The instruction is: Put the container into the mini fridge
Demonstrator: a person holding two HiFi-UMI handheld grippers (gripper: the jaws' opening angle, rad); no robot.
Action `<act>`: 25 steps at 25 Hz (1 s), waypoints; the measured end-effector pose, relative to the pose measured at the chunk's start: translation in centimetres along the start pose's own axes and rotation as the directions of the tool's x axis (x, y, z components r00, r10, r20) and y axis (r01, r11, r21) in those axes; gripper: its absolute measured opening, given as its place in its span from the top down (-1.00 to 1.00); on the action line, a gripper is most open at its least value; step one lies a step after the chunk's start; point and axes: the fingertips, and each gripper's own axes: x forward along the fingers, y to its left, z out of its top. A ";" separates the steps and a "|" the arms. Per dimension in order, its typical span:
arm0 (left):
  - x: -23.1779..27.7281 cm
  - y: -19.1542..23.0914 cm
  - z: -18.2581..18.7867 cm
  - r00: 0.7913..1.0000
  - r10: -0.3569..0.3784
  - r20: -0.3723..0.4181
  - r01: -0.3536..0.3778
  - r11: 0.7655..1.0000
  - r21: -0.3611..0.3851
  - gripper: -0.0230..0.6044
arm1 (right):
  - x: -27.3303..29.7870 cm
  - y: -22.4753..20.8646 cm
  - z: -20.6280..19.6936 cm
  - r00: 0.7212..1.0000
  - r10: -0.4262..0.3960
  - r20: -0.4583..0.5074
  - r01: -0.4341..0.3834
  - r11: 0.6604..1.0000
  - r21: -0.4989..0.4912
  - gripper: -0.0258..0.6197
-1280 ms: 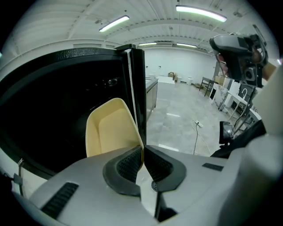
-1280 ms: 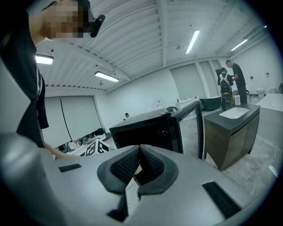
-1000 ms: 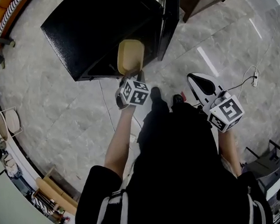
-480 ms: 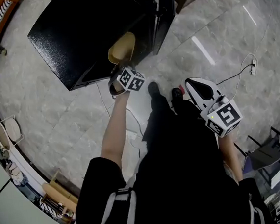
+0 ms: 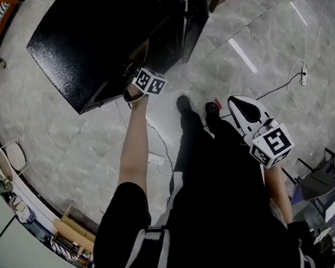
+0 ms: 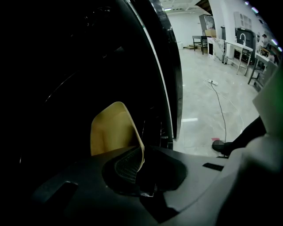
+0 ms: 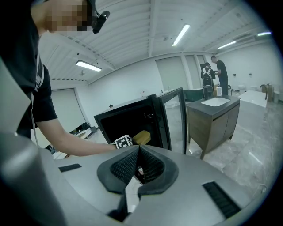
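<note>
The black mini fridge point(image 5: 94, 43) stands on the floor with its door point(image 5: 196, 16) swung open to the right. My left gripper point(image 5: 144, 74) reaches into the opening and is shut on the rim of a tan container point(image 6: 110, 132). In the left gripper view the container sits upright inside the dark fridge, just past the jaws point(image 6: 140, 161). The right gripper view shows the container point(image 7: 141, 137) at the fridge mouth point(image 7: 128, 117). My right gripper point(image 5: 239, 103) hangs at my right side, away from the fridge, shut with nothing in it point(image 7: 138, 154).
A power strip point(image 5: 303, 79) and its cable lie on the marble floor at the right. A dark wooden sink cabinet point(image 7: 214, 117) stands right of the fridge door. My shoes point(image 5: 182, 104) are just in front of the fridge. Two people point(image 7: 216, 75) stand far behind.
My left arm has stretched forward, carrying the tan container from in front of the fridge into its dark interior. The right gripper has stayed nearly in place.
</note>
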 end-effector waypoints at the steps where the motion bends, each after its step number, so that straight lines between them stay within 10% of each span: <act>1: 0.5 0.4 -0.1 1.000 0.008 -0.005 -0.008 1.000 0.000 0.78 | -0.1 -0.2 -0.1 1.000 -0.008 -0.002 0.008 1.000 0.005 0.86; 25: 5.1 3.6 -1.7 0.988 0.140 -0.061 -0.139 0.990 0.026 0.78 | -1.4 -1.3 -2.1 0.994 -0.098 -0.056 0.101 0.994 0.052 0.86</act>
